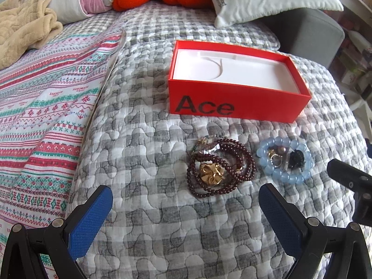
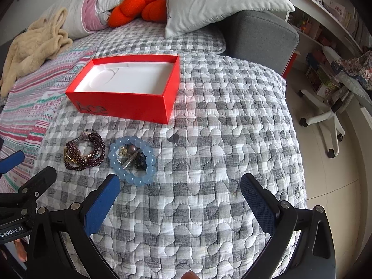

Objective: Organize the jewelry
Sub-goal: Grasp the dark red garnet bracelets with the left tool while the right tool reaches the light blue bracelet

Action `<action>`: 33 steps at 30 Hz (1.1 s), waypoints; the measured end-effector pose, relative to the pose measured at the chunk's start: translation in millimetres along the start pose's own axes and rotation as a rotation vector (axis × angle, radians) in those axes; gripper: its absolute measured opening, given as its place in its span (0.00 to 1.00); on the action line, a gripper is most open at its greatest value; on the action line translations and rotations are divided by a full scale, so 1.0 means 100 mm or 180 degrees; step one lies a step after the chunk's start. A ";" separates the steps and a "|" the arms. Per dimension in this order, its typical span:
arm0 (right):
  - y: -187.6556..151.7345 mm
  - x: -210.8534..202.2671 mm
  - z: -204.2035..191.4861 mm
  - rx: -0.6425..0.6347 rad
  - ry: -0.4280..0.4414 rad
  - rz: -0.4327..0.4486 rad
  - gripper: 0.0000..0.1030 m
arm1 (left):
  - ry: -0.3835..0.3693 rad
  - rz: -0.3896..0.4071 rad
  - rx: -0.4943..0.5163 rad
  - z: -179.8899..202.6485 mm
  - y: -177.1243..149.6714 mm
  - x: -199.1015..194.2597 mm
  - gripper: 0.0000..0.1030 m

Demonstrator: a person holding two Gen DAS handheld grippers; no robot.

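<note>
An open red box (image 1: pixel 234 100) marked "Ace", with a white liner, sits on the grey checked quilt; it also shows in the right wrist view (image 2: pixel 121 102). In front of it lie a dark red bead bracelet (image 1: pixel 220 165) (image 2: pixel 84 151) around a gold ornament (image 1: pixel 211 174), and a light blue bead bracelet (image 1: pixel 284 160) (image 2: pixel 132 160) around small earrings and a black piece. My left gripper (image 1: pixel 186 200) is open and empty, just short of the dark red bracelet. My right gripper (image 2: pixel 180 186) is open and empty, its left finger (image 2: pixel 102 204) close to the blue bracelet.
A striped patterned sheet (image 1: pixel 41 116) lies to the left. Pillows (image 2: pixel 220 2), an orange plush (image 2: pixel 139 4) and a beige blanket (image 1: pixel 25 25) lie at the back. A grey bed frame (image 2: pixel 262 34), the quilt's right edge and a white swivel chair (image 2: pixel 330 114) are at the right.
</note>
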State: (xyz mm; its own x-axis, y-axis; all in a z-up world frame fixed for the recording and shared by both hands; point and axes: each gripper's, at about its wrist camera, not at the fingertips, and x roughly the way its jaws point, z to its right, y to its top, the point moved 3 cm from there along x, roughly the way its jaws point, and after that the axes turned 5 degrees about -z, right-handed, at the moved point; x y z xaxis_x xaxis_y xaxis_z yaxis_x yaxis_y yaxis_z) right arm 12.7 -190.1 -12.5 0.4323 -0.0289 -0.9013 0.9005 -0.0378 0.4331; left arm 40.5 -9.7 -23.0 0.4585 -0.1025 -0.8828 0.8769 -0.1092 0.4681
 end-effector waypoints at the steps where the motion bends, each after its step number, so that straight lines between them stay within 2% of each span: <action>1: 0.03 0.00 0.03 0.0026 -0.0006 -0.0009 1.00 | -0.0051 -0.0073 -0.0018 -0.02 0.03 0.02 0.96; 2: 0.07 -0.01 0.06 0.0049 -0.0007 -0.0019 1.00 | -0.0147 -0.0139 -0.0072 -0.05 0.06 0.05 0.91; 4: 0.15 0.00 0.10 0.0087 0.0028 -0.0063 1.00 | -0.0343 -0.0241 -0.0177 -0.10 0.12 0.10 0.87; 7: 0.24 0.06 0.16 0.0128 0.0159 -0.0136 1.00 | -0.0672 -0.0254 -0.0335 -0.16 0.17 0.18 0.81; 10: 0.23 0.16 0.23 0.0233 0.0297 -0.0165 1.00 | -0.0967 -0.0406 -0.0561 -0.20 0.17 0.30 0.70; 12: 0.21 0.24 0.26 0.0273 0.0415 -0.0293 1.00 | -0.1052 -0.0439 -0.0594 -0.17 0.19 0.34 0.53; 16: 0.26 0.25 0.28 0.0232 0.0428 -0.0239 0.99 | -0.1130 -0.0433 -0.0596 -0.13 0.28 0.38 0.42; 22: 0.31 0.30 0.29 0.0210 0.0463 -0.0257 0.99 | -0.1047 -0.0399 -0.0640 -0.33 0.30 0.37 0.41; 24: 0.31 0.31 0.30 0.0199 0.0463 -0.0260 0.99 | -0.1025 -0.0456 -0.0635 -0.41 0.27 0.43 0.32; 27: 0.32 0.32 0.31 0.0190 0.0468 -0.0265 0.96 | -0.1123 -0.0587 -0.0635 -0.44 0.24 0.54 0.23; 30: 0.31 0.33 0.31 0.0212 0.0486 -0.0271 0.94 | -0.1177 -0.0680 -0.0586 -0.39 0.24 0.64 0.21; 33: 0.30 0.34 0.30 0.0236 0.0511 -0.0274 0.94 | -0.1246 -0.0733 -0.0687 -0.41 0.27 0.72 0.21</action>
State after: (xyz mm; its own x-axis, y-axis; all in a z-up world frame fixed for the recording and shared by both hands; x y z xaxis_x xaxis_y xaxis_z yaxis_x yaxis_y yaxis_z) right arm 53.3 -222.0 -29.7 0.3610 0.1371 -0.9225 0.9312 -0.1069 0.3485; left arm 103.3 20.9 -75.3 0.1971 -0.4676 -0.8617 0.9778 0.0301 0.2074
